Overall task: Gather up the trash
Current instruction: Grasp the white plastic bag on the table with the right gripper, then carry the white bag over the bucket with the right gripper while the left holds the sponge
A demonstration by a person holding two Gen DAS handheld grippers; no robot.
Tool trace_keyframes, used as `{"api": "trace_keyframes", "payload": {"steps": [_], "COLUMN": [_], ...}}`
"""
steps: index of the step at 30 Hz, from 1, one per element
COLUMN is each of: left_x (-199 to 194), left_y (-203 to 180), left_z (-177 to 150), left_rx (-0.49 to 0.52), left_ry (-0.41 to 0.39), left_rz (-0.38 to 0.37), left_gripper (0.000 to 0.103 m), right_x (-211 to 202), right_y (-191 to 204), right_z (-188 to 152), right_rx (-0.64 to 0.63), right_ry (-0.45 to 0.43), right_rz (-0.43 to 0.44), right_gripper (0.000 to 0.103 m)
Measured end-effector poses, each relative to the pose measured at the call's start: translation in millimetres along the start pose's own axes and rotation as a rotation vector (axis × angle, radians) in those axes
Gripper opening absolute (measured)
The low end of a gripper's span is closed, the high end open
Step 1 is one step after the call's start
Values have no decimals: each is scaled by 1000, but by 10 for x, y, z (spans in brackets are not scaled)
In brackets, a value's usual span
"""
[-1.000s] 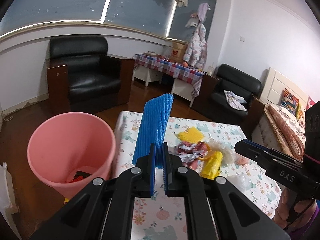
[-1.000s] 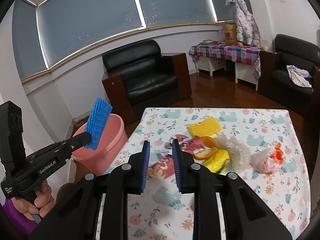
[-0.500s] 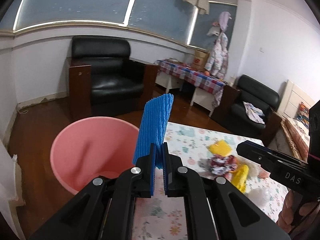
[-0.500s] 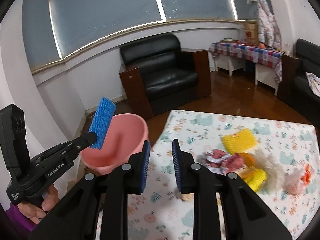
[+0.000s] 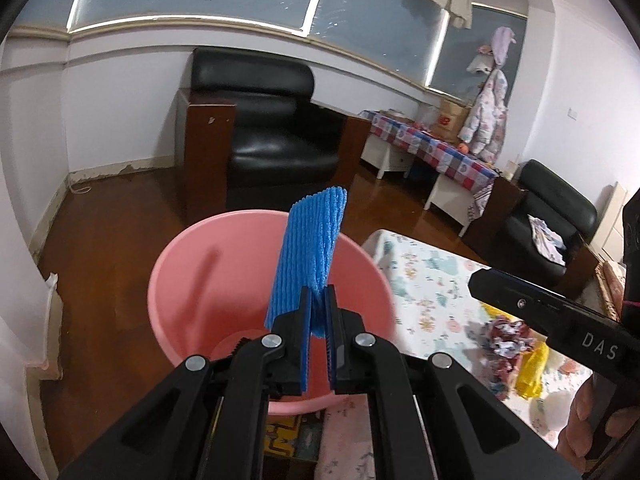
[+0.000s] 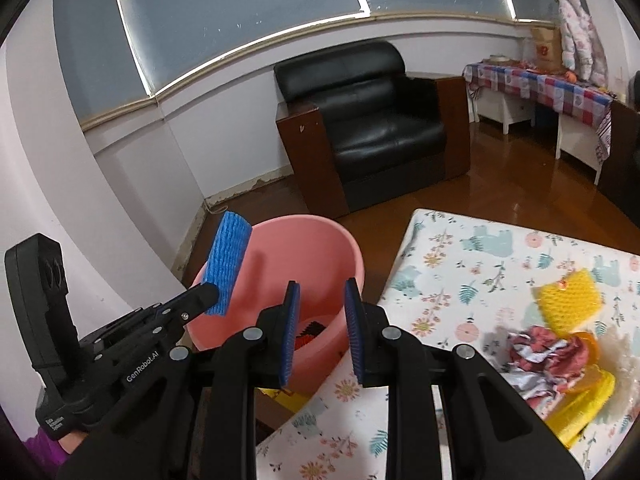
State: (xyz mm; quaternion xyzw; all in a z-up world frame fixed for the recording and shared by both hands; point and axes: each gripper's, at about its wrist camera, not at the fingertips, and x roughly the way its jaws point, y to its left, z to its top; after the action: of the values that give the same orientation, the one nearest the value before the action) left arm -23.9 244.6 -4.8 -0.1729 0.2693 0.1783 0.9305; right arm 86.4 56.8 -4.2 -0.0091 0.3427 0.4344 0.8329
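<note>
Floral table (image 6: 460,268), yellow foam net (image 6: 568,300), crumpled wrappers (image 6: 536,354)

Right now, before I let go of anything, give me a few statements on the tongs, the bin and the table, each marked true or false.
1. The left tongs are clamped on the blue foam net. True.
2. The right tongs hold a yellow net. False: they are open with nothing between them; the yellow foam net lies on the table.
3. The pink bin stands on the floor beside the table. True.
4. The bin is empty. False: something dark lies at its bottom.
</note>
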Motion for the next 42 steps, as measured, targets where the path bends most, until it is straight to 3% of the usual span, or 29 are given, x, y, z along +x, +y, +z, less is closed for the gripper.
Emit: {"api": "trace_keyframes", "payload": {"steps": [4, 7, 14, 21, 24, 28, 42], "left_x": [76, 121, 135, 76, 49, 25, -8], "left_y": [111, 116, 93, -43, -99, -162, -185], "left_z": [-5, -5, -11, -18, -28, -36, -63], "left_rx": [-25, -30, -28, -6, 7, 18, 37], "left_ry": [9, 12, 11, 8, 8, 13, 20], "left_rz": [8, 4, -8, -18, -22, -28, -46], "left_gripper": [5, 5, 5, 5, 5, 5, 5], "right_x": [-122, -321, -806, -1100, -1197, -1305, -1310], "right_y": [-101, -313, -882, -1294, -1390, -1465, -1481], "right_z": [-4, -96, -510, -933, -1078, -1231, -1416], "right_rx": [4, 22, 112, 227, 255, 277, 261], "right_ry": [-16, -23, 0, 48, 62, 70, 104], "right_rz": [-17, -78, -242, -332, -359, -376, -426], "right_gripper": [23, 23, 23, 24, 38, 45, 49]}}
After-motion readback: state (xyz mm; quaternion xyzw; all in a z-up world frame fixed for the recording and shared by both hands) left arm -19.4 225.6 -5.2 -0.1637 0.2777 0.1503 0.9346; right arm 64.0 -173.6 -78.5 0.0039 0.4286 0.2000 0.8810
